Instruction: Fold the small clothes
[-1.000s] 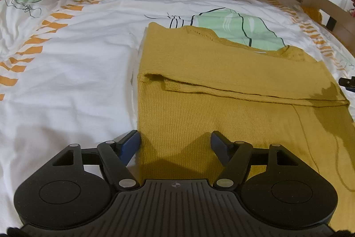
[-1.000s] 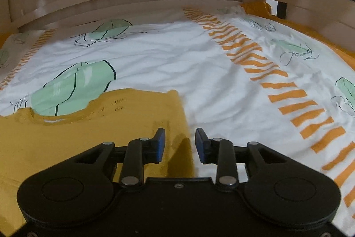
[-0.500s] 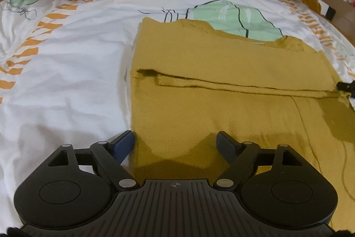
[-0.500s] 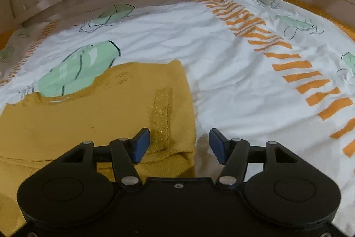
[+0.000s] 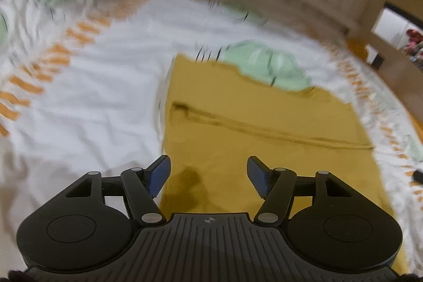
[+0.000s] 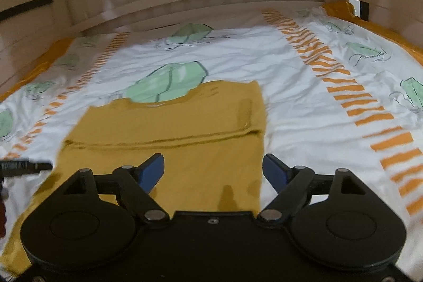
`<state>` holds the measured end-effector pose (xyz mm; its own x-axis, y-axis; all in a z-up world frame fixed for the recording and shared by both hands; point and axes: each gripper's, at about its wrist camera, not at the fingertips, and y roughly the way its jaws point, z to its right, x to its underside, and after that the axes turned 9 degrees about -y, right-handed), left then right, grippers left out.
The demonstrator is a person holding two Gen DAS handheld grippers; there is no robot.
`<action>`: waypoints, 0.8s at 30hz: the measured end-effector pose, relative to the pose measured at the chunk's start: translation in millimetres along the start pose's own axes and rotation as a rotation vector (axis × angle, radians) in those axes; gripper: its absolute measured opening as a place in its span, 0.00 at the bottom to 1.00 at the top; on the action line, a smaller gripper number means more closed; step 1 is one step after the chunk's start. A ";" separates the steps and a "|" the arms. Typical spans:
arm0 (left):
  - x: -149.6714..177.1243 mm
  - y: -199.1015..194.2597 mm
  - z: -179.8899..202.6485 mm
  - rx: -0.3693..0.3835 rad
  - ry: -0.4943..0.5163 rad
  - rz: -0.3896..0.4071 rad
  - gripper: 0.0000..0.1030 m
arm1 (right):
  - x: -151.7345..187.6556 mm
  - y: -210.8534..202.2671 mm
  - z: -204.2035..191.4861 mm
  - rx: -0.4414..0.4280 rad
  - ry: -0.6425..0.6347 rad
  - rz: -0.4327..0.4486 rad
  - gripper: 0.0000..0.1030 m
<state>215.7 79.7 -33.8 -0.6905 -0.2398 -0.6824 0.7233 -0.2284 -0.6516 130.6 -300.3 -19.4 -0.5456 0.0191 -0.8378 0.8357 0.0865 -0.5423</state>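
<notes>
We recorded a mustard-yellow knit garment (image 6: 185,149) on a white bedsheet (image 6: 304,107) printed with orange dashes and pale green outlined shapes; hand-held gripper pads (image 6: 150,172) were blue.

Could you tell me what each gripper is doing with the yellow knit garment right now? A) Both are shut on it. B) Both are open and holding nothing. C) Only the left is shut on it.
B: the left gripper and right gripper are both spread wide above the yellow garment, nothing between their fingers.
</notes>
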 end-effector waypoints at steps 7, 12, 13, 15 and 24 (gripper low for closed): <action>21.3 -89.4 20.2 -0.012 0.082 0.121 0.61 | 20.9 -47.7 -11.3 -0.054 0.005 0.011 0.88; 41.5 -119.5 16.4 -0.045 0.111 0.096 0.61 | 38.4 -73.9 -17.0 -0.073 0.013 0.011 0.88; 46.2 -123.1 15.0 -0.054 0.116 0.088 0.61 | 42.1 -78.6 -17.6 -0.072 0.013 0.013 0.88; 55.8 -129.0 11.6 -0.066 0.117 0.066 0.61 | 48.8 -86.3 -18.7 -0.068 0.013 0.011 0.88; 87.4 -136.0 -4.0 -0.111 0.087 -0.011 0.61 | 76.7 -97.4 -10.3 -0.046 0.065 -0.022 0.89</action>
<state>57.0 93.6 -6.1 -0.6992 -0.1544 -0.6981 0.7146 -0.1237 -0.6885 6.7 -297.0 -30.2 -0.5683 0.0815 -0.8188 0.8204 0.1330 -0.5561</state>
